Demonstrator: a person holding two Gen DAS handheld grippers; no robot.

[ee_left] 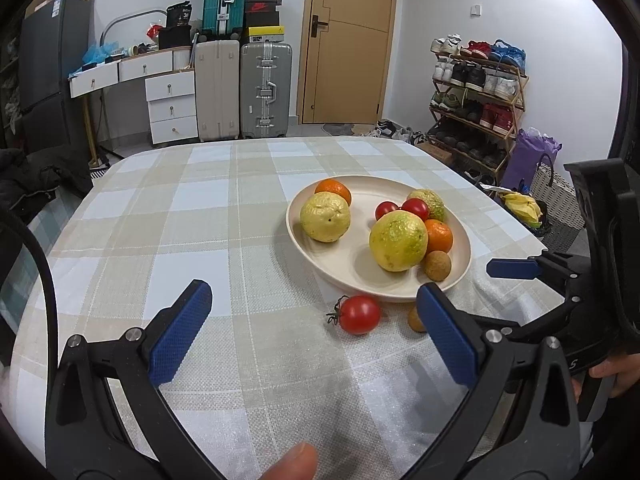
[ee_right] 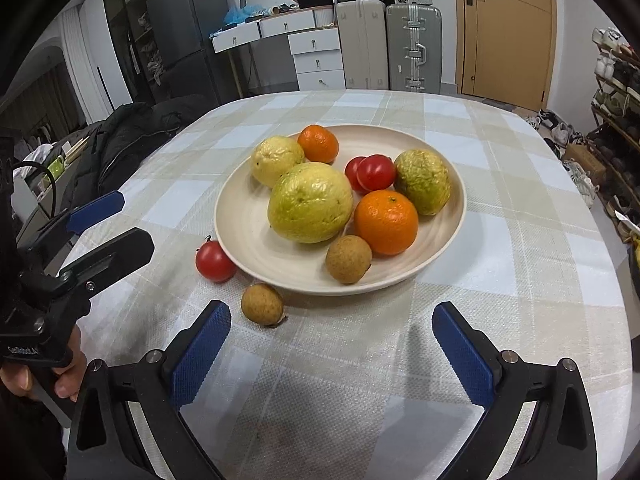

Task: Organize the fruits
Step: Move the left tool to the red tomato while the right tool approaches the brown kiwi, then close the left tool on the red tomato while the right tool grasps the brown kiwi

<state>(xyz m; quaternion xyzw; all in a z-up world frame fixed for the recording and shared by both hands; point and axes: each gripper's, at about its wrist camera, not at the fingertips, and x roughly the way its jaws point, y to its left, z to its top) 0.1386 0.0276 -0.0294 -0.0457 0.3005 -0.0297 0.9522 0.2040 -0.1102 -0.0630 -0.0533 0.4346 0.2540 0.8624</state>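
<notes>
While both tools gape empty, right tool (ee_right: 331, 354) faces a loose longan (ee_right: 262, 304) and tomato (ee_right: 215, 261) (plate (ee_right: 248, 236) holds eight fruits).

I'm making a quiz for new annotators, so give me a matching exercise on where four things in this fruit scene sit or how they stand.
Things:
1. loose tomato
2. small brown fruit with no stem
3. large yellow-green fruit
4. right gripper

Place or state:
A. in the middle of the plate
B. open, empty, above the tablecloth
C. on the cloth, off the plate, stem still attached
D. inside the plate, at its near rim beside an orange

Pairs: 1-C, 2-D, 3-A, 4-B
</notes>
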